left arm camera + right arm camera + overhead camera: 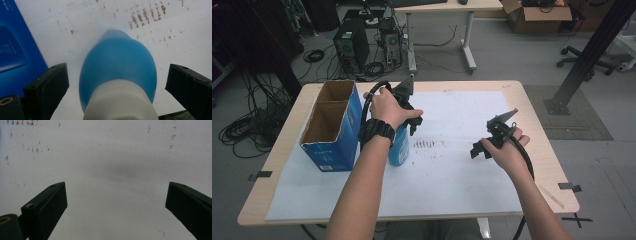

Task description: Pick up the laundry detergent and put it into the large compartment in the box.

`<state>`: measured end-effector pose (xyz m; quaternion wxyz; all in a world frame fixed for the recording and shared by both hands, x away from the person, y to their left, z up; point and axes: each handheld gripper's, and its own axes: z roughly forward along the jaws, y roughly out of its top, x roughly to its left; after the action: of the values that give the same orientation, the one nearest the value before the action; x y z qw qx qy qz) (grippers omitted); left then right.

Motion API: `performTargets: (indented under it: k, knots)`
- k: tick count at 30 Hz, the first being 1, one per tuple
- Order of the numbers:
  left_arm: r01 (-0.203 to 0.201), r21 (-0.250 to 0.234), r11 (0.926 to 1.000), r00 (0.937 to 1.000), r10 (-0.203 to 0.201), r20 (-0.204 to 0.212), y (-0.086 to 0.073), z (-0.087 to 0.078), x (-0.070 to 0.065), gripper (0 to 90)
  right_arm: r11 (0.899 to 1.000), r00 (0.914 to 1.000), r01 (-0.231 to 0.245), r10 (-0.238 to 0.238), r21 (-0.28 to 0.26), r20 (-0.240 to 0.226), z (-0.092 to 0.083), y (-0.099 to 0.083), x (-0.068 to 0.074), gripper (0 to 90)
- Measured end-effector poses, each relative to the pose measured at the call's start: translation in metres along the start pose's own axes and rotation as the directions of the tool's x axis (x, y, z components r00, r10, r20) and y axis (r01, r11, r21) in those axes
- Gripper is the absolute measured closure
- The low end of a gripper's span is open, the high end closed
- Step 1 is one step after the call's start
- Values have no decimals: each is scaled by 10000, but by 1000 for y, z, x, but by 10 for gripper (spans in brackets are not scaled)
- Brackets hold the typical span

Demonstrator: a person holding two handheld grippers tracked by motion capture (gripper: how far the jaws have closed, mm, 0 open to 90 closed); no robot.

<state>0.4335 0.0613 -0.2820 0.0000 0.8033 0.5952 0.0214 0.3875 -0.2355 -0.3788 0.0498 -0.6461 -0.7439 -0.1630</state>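
- Left gripper view showed the left gripper (116,82) released, its jaws spread wide on either side of the blue bottle (117,67) without touching it.
- High view had that bottle (400,145) upright on the bench's white sheet (452,185), just beside the blue box (332,150).
- Right gripper (116,202) hung released over bare sheet, well apart from the bottle.

A person is wearing a black wristwatch (377,129) on the left forearm, arms otherwise unsleeved, and is carrying black two-jaw tongs, left (412,120) and right (479,149), each trailing a thick black cable (526,155).
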Motion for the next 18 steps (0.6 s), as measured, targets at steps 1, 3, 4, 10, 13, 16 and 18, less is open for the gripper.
performTargets:
  k: [1, 3, 4, 10, 13, 16, 18]
  knots:
    - [-4, 31, 10000, 10000, 4, 30, 0, 0, 0, 54, 10000, 10000, 0, 0, 10, 17, 0, 0, 0, 38]
    - [22, -32, 10000, 10000, -22, 35, 0, 0, 0, 61, 10000, 10000, -47, 47, 31, 16, 1, 0, -1, 38]
    - [24, -40, 10000, 10000, -24, 27, 0, -1, 1, 62, 10000, 10000, -35, 35, 29, 31, 1, 0, -2, 38]
    - [63, 30, 10000, 10000, -63, 62, 0, -1, 1, 96, 10000, 10000, -67, 67, 26, 0, 1, 0, -2, 38]
    - [54, 32, 10000, 9999, -55, 99, 0, -1, 1, 110, 10000, 10000, -67, 67, 31, 8, 2, 0, -2, 38]
    - [23, 49, 10000, 9999, -23, 119, 0, -1, 1, 129, 10000, 10000, -24, 24, 79, 27, 4, -1, -2, 38]
    - [25, 39, 10000, 9999, -26, 123, 0, -1, 2, 135, 9999, 10000, -59, 59, 86, 31, 4, -1, -2, 38]
